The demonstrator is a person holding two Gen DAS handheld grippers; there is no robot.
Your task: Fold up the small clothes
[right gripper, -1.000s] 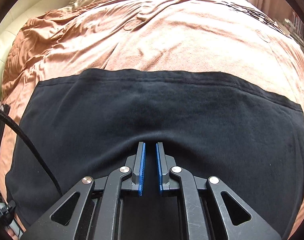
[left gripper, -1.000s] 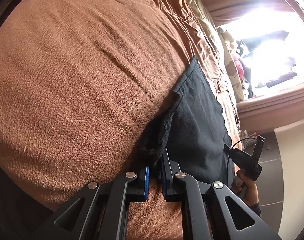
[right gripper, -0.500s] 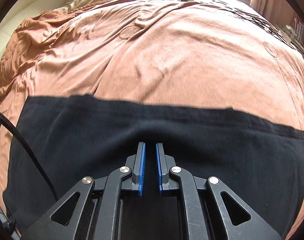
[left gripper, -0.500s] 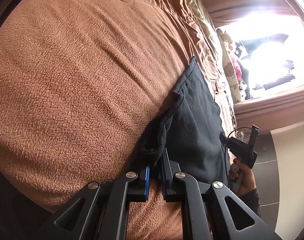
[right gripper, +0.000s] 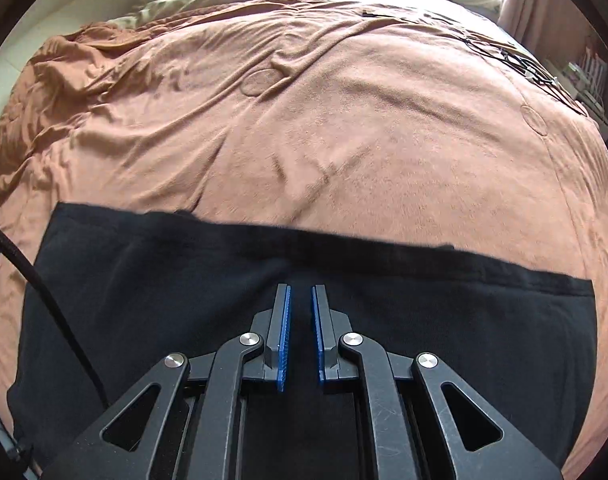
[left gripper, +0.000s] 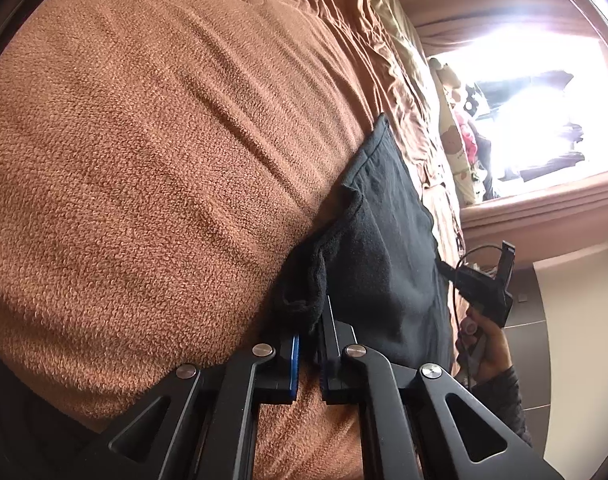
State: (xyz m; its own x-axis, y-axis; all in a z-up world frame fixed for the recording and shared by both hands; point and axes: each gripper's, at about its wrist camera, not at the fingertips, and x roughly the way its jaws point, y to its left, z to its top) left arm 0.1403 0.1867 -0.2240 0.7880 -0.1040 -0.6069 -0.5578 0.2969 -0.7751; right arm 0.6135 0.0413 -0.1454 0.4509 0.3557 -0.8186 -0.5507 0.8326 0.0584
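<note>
Left hand-held gripper (left gripper: 309, 344) pinching bunched corner of black cloth (left gripper: 384, 264), jaws nearly shut on it. Right hand-held gripper (right gripper: 301, 336) pinching near edge of cloth, jaws narrow. Cloth lying on brown blanket (right gripper: 344, 140) on bed, near front edge. Keeping both pinches tight, lifting evenly, bringing near edge over to far edge. Cloth's long side running left to right across right view.

The bed's brown blanket (left gripper: 152, 168) is a nubby, matt fleece, the black garment (right gripper: 424, 320) a soft matt knit cloth, while the grippers' fingers (right gripper: 282, 336) look like matt black plastic with ridged blue pads and shiny metal rivets.
</note>
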